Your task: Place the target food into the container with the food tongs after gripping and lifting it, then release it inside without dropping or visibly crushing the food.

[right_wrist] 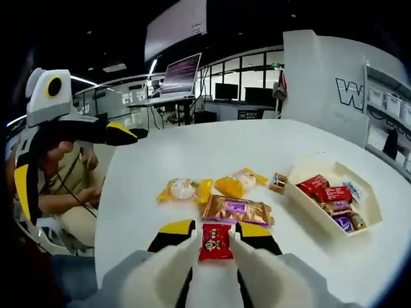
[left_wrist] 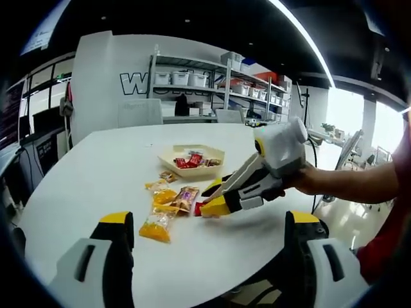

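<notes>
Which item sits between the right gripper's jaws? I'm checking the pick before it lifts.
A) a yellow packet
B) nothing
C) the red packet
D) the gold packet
C: in the right gripper view the red packet sits between the jaws of the right gripper, while the gold packet lies just beyond on the table.

Red snack packet (right_wrist: 215, 242) between claw tips

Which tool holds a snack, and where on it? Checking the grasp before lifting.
The right tool pinches the red snack packet by its side edges on the table; the left tool holds nothing.
</notes>
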{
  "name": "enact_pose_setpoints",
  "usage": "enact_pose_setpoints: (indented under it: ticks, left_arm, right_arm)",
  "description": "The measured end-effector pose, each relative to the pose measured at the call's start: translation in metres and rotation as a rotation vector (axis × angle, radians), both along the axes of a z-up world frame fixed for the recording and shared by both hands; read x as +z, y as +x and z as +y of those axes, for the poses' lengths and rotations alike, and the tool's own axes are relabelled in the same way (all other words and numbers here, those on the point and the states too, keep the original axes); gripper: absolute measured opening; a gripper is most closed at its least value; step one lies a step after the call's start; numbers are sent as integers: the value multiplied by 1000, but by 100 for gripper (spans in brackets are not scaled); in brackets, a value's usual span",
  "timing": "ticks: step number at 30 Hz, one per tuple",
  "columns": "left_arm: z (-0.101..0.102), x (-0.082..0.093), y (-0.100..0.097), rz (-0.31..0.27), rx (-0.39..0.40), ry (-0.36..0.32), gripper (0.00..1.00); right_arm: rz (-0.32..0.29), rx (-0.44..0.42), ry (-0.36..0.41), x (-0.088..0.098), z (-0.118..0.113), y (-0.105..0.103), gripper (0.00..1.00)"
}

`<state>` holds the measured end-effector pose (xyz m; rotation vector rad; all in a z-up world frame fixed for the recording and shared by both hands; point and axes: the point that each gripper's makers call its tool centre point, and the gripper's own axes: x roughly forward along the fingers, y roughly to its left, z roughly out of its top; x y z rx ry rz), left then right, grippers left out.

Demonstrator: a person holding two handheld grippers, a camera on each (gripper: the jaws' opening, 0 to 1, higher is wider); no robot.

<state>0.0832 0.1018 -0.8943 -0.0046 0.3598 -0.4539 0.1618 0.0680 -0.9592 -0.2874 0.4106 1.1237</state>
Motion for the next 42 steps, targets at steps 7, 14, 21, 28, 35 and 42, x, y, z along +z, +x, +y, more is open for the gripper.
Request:
enact_pose_setpoints:
  ticks: [7, 14, 21, 28, 35, 42]
  left_arm:
    - [6, 0, -1, -1, 15, -5, 96]
    - [6, -2, 1, 3, 24, -19, 97]
    - [1, -1, 2, -2, 10, -18, 97]
    - [0, -3, 3, 1, 10, -21, 97]
    - [1, -4, 3, 2, 7, -20, 96]
    - [-4, -7, 4, 9, -8, -13, 96]
  right_arm:
    - [11, -26, 15, 1, -4, -2, 19]
    - [23, -65, 39, 7, -17, 1, 19]
    - [13, -105, 67, 20, -32, 6, 19]
    - [24, -146, 88, 22, -47, 12, 20]
    - [30, -176, 108, 27, -58, 13, 20]
    - [36, -208, 131, 30, -67, 15, 20]
